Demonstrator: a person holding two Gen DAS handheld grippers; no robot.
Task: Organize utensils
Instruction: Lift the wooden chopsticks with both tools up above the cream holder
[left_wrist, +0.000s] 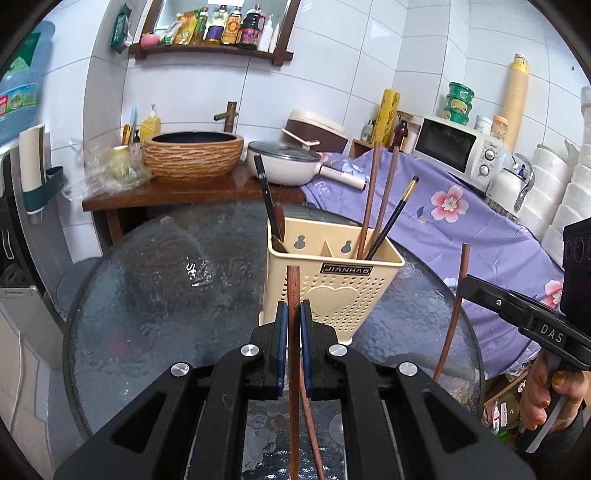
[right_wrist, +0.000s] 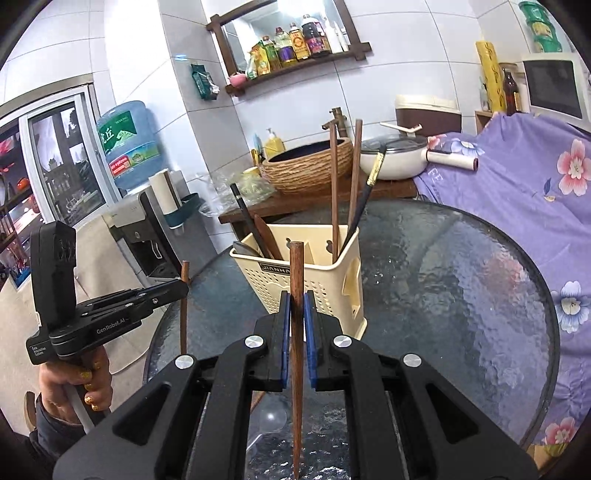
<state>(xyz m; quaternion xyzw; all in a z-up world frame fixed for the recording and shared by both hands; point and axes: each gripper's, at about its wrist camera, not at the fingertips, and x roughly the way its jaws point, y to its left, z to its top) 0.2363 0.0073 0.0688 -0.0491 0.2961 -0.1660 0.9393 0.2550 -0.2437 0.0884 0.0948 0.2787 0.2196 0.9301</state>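
A brown wooden chopstick (left_wrist: 293, 332) is pinched upright between the blue pads of the left gripper (left_wrist: 294, 314), which is closed down to the thickness of the stick; a second brown chopstick (right_wrist: 296, 332) is clamped the same way in the right gripper (right_wrist: 296, 306), its blunt end up and its tapered tip pointing down toward the glass table (right_wrist: 461, 295). Both sticks are held with the long axis near vertical, which is the way the slots of the cream utensil holder (left_wrist: 332, 288) open; the holder stands on the table just beyond both grippers, straight ahead and slightly right in the left view, straight ahead and slightly left in the right view. Two brown chopsticks (left_wrist: 373, 192) and one black chopstick (left_wrist: 397, 214) are already leaned in the holder's right compartment; a black-handled utensil (left_wrist: 266, 199) is stood in the left compartment. The coming move is judged to turn on height: each held stick must be raised until its lower tip clears the rim, carried forward over the right compartment, then lowered. The two grippers appear about equally near the holder, so which goes first cannot be told; a clash with the sticks already leaning there is the likely risk.
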